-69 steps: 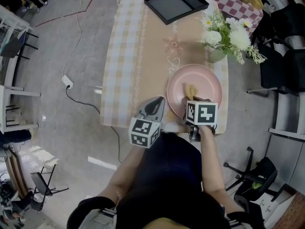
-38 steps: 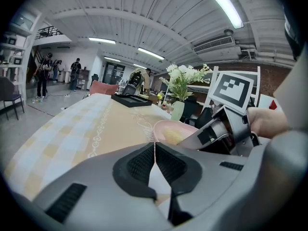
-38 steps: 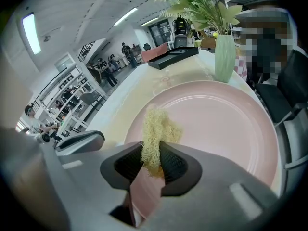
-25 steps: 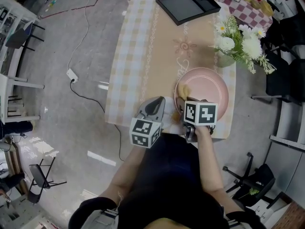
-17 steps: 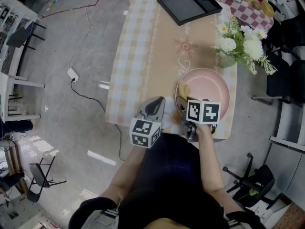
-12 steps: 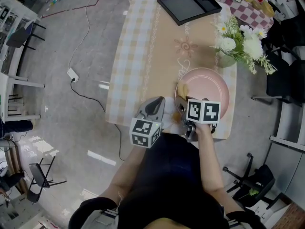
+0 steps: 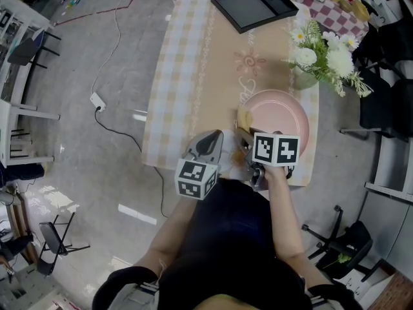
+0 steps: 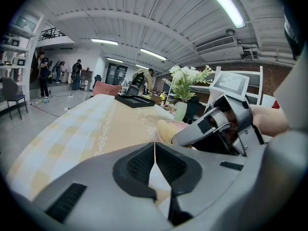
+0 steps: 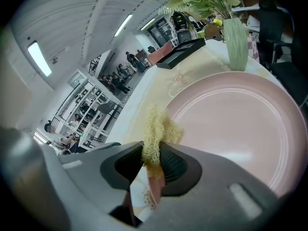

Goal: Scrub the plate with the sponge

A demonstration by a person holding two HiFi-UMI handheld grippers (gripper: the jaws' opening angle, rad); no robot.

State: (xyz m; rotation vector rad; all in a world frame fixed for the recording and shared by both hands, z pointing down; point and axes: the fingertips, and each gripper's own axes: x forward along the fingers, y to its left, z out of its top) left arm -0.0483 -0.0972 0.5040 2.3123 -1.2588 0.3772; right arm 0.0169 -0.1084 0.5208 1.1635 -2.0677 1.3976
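Clamping a yellow sponge (image 9: 156,128), the right hand-held gripper (image 9: 152,163) is holding it at the pink plate's (image 9: 231,129) rim; the left hand-held gripper (image 8: 154,160) is sitting closed, empty.

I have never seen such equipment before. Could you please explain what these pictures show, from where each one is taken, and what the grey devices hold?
There is no robot here. A person at a table holds a two-jaw hand tool, called a gripper, in each hand. One picture comes from a camera on the person's head, looking steeply down. The other two come from cameras that ride on the grippers and look along their jaws.

On the table are a pink plate, a black tray and a vase of flowers.

The right gripper is shut on a yellow sponge, which sits at the plate's left edge. The left gripper is shut with nothing between its jaws, close beside the right one. The cubes with black-and-white squares are parts of the grippers.
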